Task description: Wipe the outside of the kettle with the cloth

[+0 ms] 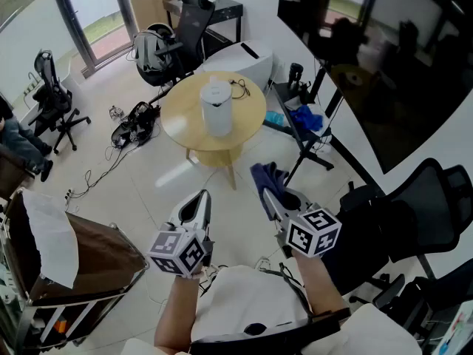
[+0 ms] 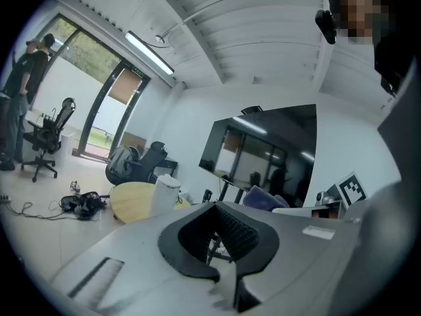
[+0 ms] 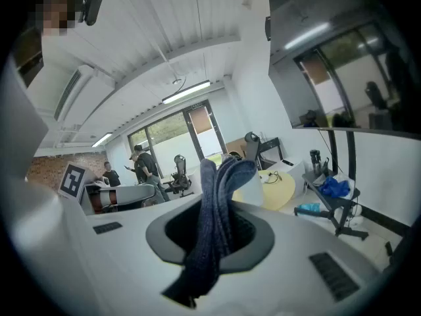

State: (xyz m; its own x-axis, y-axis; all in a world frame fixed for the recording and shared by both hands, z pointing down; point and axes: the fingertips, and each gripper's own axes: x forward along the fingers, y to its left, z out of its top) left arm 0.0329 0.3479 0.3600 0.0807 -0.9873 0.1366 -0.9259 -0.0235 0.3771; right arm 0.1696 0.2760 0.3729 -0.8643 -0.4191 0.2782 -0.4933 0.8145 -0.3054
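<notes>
Pinching dark blue fabric cloth [image 1: 264, 176] in right gripper [image 1: 272, 197], well short of round pale wooden table [image 1: 247, 111]; holding left gripper [image 1: 198, 203] shut, empty. Risking toppling white cylindrical kettle [image 1: 216, 108], mid-table, wiping it unbraced.

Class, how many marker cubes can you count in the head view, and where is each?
2. The left cube sits on the shut left tool, lower left; the right cube sits on the right tool, which grips the cloth. None seems hidden.
</notes>
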